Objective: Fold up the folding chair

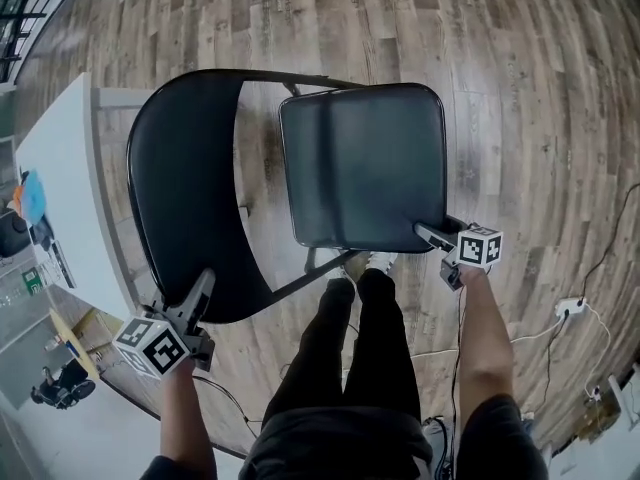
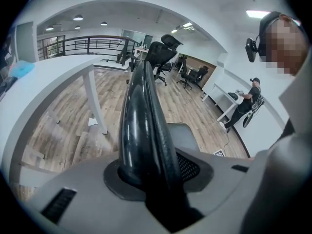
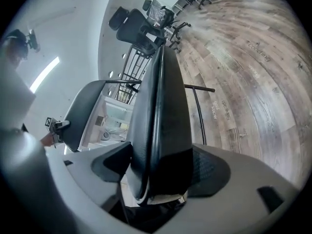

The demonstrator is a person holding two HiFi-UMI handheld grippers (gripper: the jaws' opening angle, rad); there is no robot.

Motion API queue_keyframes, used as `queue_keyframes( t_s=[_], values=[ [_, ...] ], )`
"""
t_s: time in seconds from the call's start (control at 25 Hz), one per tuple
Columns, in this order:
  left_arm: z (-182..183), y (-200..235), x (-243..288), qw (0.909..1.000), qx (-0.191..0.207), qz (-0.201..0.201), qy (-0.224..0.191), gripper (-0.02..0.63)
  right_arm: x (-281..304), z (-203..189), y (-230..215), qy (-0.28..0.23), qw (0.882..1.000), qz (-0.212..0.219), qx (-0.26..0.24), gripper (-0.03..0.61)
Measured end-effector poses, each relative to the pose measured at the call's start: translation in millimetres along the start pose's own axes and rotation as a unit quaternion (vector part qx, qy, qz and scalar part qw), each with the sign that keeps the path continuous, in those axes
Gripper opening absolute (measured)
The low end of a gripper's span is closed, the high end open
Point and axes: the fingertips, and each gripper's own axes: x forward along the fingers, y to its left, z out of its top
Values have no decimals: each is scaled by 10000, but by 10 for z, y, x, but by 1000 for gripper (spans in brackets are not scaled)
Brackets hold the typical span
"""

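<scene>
The black folding chair stands open on the wood floor; in the head view its curved backrest (image 1: pixel 185 188) is at the left and its padded seat (image 1: pixel 365 163) at the right. My left gripper (image 1: pixel 205 283) is shut on the backrest's near rim, and the left gripper view shows the backrest (image 2: pixel 141 111) running up from between the pads of the left gripper (image 2: pixel 156 172). My right gripper (image 1: pixel 425 233) holds the seat's near right corner. In the right gripper view the thick seat (image 3: pixel 161 111) fills the gap of the right gripper (image 3: pixel 161 172), both pads against it.
A white table (image 1: pixel 60 168) stands close to the chair's left side. A power strip with cables (image 1: pixel 570 308) lies on the floor at the right. My legs (image 1: pixel 350 348) are just behind the chair. Office chairs (image 2: pixel 163 50) and another person (image 2: pixel 246 104) are farther off.
</scene>
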Motion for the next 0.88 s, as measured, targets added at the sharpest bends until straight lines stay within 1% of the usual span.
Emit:
queue_keyframes(
  t_s=[0.08, 0.12, 0.24, 0.36, 0.52, 0.68, 0.88],
  values=[
    [75, -1, -116, 9998, -2, 0, -179, 142, -22, 15, 209, 5, 10000, 91, -25, 345],
    [115, -10, -180, 9996, -11, 24, -292, 137, -40, 16, 323, 47, 9999, 135, -71, 340],
    [259, -31, -384, 9972, -59, 133, -732, 128, -106, 31, 718, 260, 9986, 311, -341, 324],
    [394, -3, -624, 9948, 0, 203, -997, 116, -123, 21, 1202, 439, 9956, 537, -627, 313],
    [583, 90, -936, 9913, 60, 235, -1291, 99, -29, 17, 1903, 620, 9899, 928, -870, 301],
    [686, 170, -1229, 9899, 78, 241, -1393, 84, 68, -43, 2669, 799, 9845, 1167, -1042, 299],
    [809, 377, -1576, 9882, 90, 331, -1491, 81, 399, -103, 3676, 966, 9768, 1469, -1226, 299]
  ],
)
